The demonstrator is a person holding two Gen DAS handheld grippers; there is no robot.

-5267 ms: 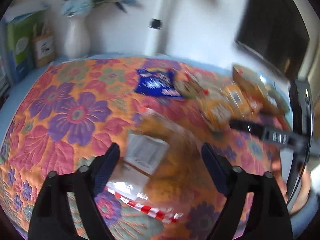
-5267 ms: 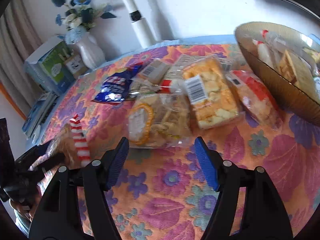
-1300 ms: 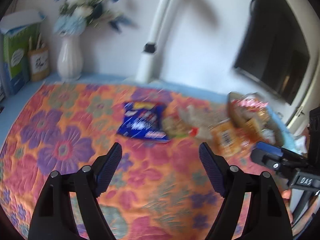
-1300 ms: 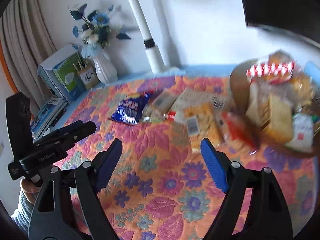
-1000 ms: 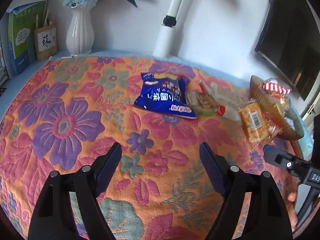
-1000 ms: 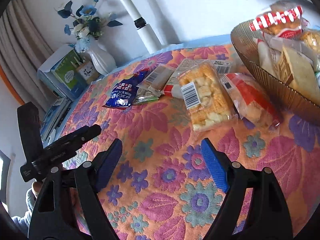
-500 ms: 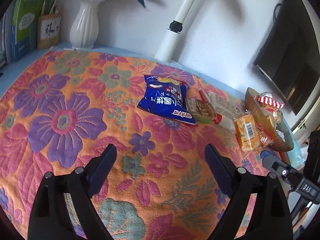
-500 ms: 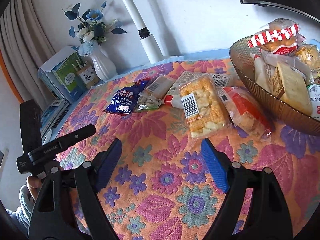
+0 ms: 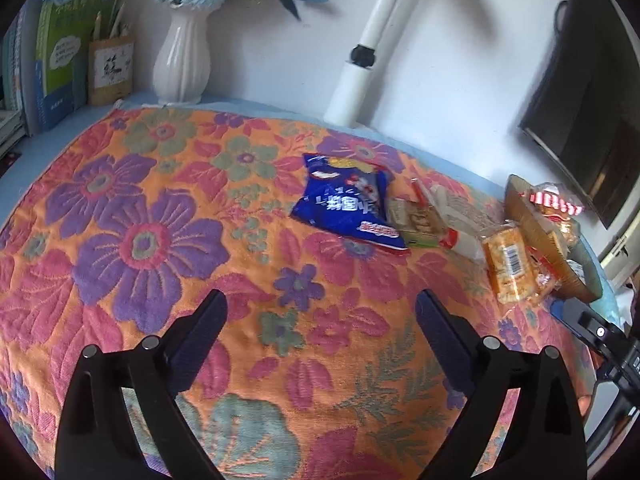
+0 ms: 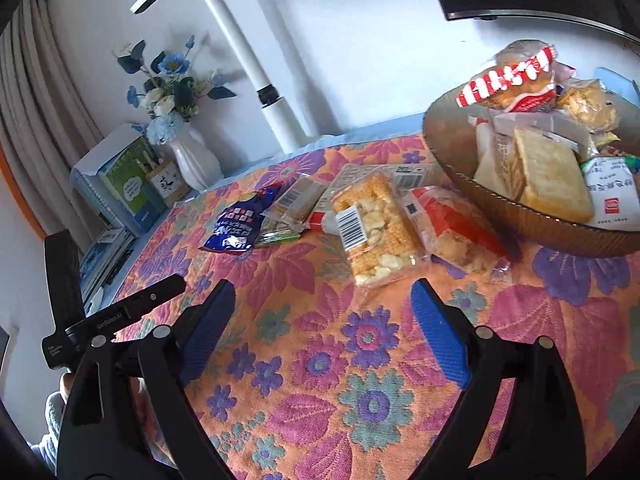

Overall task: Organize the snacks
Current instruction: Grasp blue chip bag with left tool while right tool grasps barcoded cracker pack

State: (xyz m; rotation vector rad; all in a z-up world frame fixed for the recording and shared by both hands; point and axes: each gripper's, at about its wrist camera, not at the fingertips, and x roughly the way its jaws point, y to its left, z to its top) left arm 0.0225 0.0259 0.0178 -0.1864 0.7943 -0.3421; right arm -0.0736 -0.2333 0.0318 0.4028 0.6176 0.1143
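Both the left gripper (image 9: 318, 312) and the right gripper (image 10: 322, 304) have just been opened wide and are held empty, so the loose snack packs (image 10: 374, 226) left of the bowl (image 10: 520, 220) can be picked up next.

Two hand-held grippers, seen from their own wrist cameras: the left gripper (image 9: 320, 316) has matte black angular arms with round silver screws and dark navy ribbed pads (image 9: 202, 332); the right gripper (image 10: 322, 308) is of the same black build with bright blue ribbed pads (image 10: 434, 332). Small white lettering marks the black side of the left unit in the right wrist view, where a light knitted sleeve cuff (image 10: 50, 416) shows at the lower left edge
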